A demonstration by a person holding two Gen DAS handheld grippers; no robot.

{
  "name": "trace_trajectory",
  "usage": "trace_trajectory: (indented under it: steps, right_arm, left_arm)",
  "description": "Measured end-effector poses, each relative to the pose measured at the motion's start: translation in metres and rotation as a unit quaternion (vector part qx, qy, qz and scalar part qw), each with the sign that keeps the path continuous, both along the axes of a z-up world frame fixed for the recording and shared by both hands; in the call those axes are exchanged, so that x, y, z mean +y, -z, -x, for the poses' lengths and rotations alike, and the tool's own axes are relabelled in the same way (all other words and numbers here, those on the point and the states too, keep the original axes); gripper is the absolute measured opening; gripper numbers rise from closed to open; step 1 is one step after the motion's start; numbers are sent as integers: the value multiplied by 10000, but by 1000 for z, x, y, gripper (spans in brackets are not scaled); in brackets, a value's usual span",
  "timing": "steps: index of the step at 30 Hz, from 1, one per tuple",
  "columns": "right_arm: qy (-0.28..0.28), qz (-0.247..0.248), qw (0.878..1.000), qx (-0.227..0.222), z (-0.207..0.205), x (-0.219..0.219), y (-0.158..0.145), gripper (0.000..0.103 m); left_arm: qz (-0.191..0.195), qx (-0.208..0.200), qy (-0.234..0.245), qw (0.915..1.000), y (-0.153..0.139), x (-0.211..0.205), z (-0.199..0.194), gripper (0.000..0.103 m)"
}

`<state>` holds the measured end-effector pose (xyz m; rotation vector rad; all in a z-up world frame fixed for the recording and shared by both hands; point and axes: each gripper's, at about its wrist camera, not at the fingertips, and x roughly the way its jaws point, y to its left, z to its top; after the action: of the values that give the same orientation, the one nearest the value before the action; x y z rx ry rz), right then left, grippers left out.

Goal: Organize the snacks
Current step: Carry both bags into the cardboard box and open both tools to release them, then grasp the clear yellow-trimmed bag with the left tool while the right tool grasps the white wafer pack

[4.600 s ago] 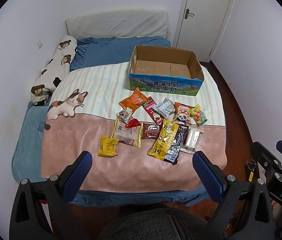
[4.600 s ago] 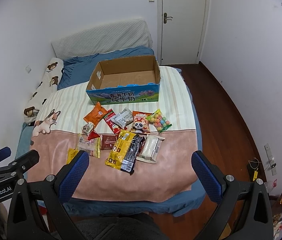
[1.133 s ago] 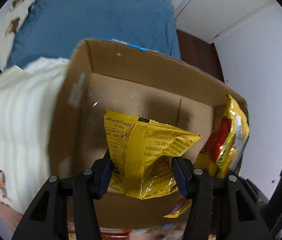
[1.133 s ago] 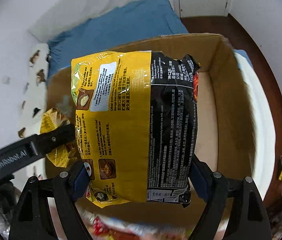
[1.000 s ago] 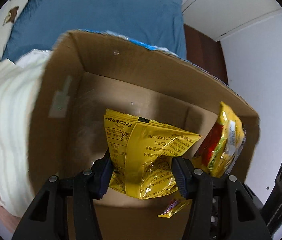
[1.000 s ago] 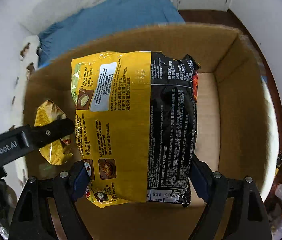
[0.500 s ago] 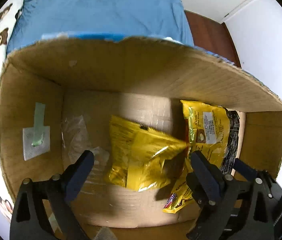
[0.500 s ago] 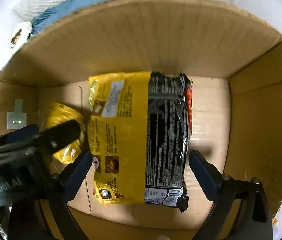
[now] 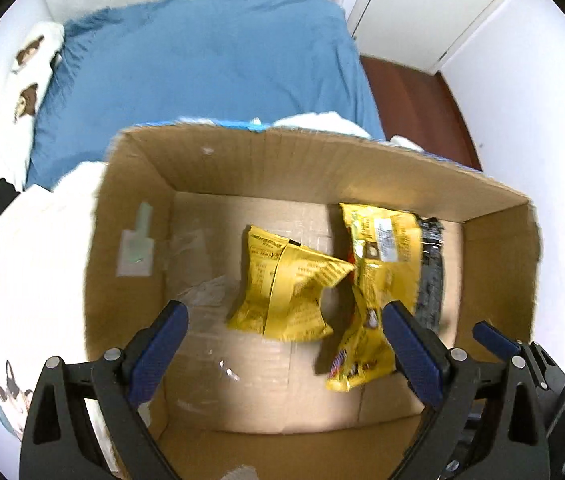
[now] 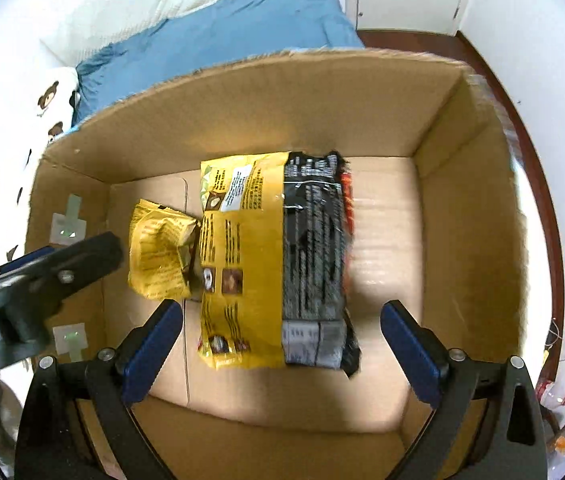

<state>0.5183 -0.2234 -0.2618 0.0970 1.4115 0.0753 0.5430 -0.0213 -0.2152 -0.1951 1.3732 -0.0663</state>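
Left wrist view: both hand-held grippers, left (image 9: 282, 344) and right (image 10: 280, 340), gape wide with nothing between them; the right's jaws have just been opening. Small crinkled yellow foil snack bag (image 9: 286, 284) and large yellow-and-black noodle packet (image 10: 274, 268) lie touching on the floor of the open brown cardboard box (image 9: 302, 160).

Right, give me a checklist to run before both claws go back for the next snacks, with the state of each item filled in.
1. Left claw open with nothing between its pads: ok.
2. Right claw open and off its packet, its jaws having just been opening: ok.
3. Small yellow packet lying on the floor of the cardboard box: ok.
4. Large yellow and black packet inside the box, lying flat: ok.
5. The two packets overlap at their edges rather than lying apart: not ok, if neat rows are wanted.
6. Snacks left on the bed to fetch: cannot tell, out of view.
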Motion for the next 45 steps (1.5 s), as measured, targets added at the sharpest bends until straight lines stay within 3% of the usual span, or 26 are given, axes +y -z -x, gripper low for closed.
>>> trace_trajectory:
  steps: [4, 7, 8, 13, 21, 25, 28, 31, 35, 38, 41, 42, 43, 44, 45]
  right_arm:
    - [29, -24, 9995, -299, 33, -14, -19, 101]
    - [68, -43, 9987, -495, 68, -7, -69, 101]
    - [102, -101, 9984, -549, 94, 14, -101, 101]
    - [222, -417, 9962, -733, 130, 34, -126, 101]
    - [385, -886, 9935, -604, 204, 24, -124, 101]
    - [630, -1021, 9922, -346, 252, 16, -100, 101]
    - [891, -1000, 9909, -129, 293, 9, -76, 101]
    - [1247, -1106, 9859, 136, 324, 3, -51, 101]
    - [1551, -998, 9826, 234, 356, -4, -30, 101]
    - [1593, -729, 9843, 202, 376, -5, -18, 101]
    - [1706, -586, 9831, 322, 391, -7, -3, 101]
    - [1776, -576, 9817, 363, 396, -8, 2, 101]
    - [1830, -544, 9808, 395, 400, -10, 7, 101]
    - [1874, -514, 9800, 420, 401, -11, 11, 101]
    - [1900, -494, 9796, 436, 403, -13, 15, 101]
  left_arm:
    - [-58, -406, -11, 9992, -32, 6, 32, 99]
    - [-45, -581, -54, 9983, -50, 12, 54, 99]
    - [-27, -626, -72, 9980, -56, 13, 62, 99]
    - [31, -757, -234, 9969, -73, 17, 95, 99]
    - [76, -769, -679, 9947, -77, 43, 185, 99]
    - [69, -426, -1092, 9931, -43, 68, 246, 99]
    - [399, 214, -1474, 9880, 2, 92, 293, 99]
    - [992, 912, -2015, 9702, 52, 112, 340, 99]
    - [1478, 1376, -2641, 9431, 99, 128, 371, 99]
    - [1902, 1513, -3062, 9204, 125, 138, 377, 99]
    - [2179, 1489, -3309, 9060, 143, 143, 377, 99]
    - [2186, 1450, -3352, 9049, 145, 143, 376, 97]
    - [2146, 1387, -3358, 9066, 147, 142, 374, 87]
    - [2032, 1351, -3308, 9116, 149, 141, 372, 80]
    - [1891, 1315, -3205, 9188, 149, 140, 369, 65]
